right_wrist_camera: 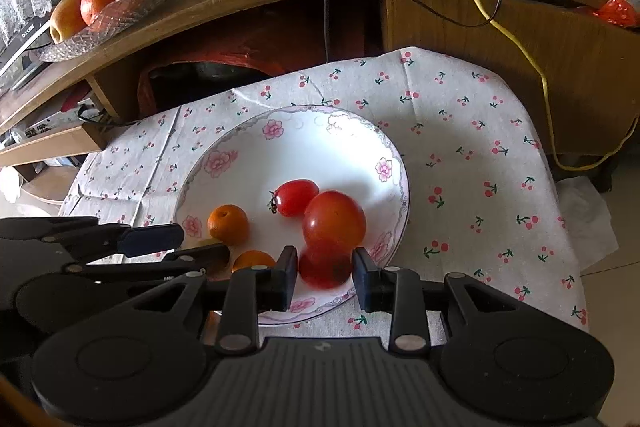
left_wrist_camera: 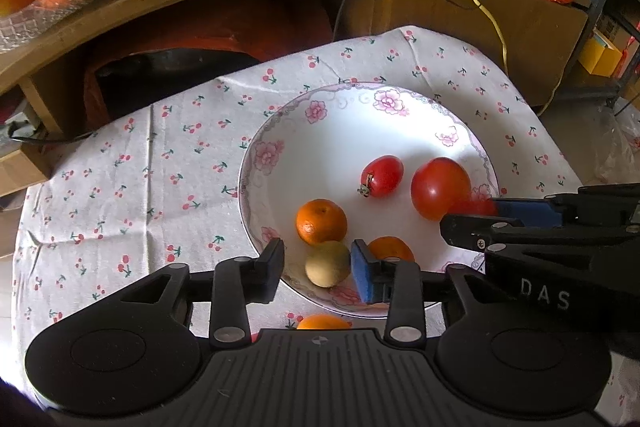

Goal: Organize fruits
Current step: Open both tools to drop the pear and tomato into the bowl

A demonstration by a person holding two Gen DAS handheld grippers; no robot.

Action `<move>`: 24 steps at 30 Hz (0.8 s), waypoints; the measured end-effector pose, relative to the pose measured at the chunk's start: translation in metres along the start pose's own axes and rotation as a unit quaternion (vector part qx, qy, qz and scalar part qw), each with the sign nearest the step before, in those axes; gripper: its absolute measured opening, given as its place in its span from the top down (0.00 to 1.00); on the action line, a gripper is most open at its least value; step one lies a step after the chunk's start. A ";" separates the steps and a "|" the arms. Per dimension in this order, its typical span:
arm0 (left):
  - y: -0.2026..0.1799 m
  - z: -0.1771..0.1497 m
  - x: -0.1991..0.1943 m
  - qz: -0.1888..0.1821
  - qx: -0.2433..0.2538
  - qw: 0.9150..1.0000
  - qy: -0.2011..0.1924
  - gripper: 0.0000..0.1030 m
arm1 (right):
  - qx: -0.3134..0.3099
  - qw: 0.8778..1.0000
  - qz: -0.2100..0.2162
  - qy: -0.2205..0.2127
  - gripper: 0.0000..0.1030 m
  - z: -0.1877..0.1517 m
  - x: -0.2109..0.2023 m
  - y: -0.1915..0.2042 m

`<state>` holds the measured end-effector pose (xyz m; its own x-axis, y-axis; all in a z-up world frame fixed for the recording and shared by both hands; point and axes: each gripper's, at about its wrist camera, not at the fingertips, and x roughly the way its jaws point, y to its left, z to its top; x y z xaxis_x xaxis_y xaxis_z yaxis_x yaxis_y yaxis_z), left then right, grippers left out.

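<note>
Fruits lie in the floral plate (right_wrist_camera: 394, 163): two tomatoes toward its middle, small oranges nearer its front edge. The left gripper (left_wrist_camera: 318, 269) stands released around a yellowish fruit (left_wrist_camera: 327, 264) at the front rim. The right gripper (right_wrist_camera: 325, 273) brackets a blurred red tomato (right_wrist_camera: 325, 264); whether its pads grasp it, I cannot tell.

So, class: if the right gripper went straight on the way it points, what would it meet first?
Probably the blurred red tomato between the right gripper fingers, on the plate; depth is uncertain.
</note>
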<state>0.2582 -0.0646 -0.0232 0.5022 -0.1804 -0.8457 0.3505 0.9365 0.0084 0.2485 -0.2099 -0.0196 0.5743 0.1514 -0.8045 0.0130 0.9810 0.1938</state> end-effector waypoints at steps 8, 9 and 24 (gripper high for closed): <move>0.001 0.001 -0.007 0.005 -0.001 1.000 -0.012 0.48 | 0.009 1.000 0.003 -0.011 0.69 0.002 -0.004 -0.002; 0.001 0.001 -0.008 0.006 0.000 1.000 -0.014 0.46 | 0.009 1.000 0.002 -0.013 0.69 0.002 -0.005 -0.002; 0.003 -0.008 -0.025 0.021 0.009 0.999 -0.023 0.40 | -0.008 1.000 -0.005 -0.022 0.68 -0.005 -0.020 0.010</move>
<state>0.2403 -0.0548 -0.0068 0.5522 -0.1550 -0.8192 0.3418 0.9383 0.0529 0.2334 -0.2028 -0.0041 0.6092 0.1362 -0.7812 0.0057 0.9844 0.1761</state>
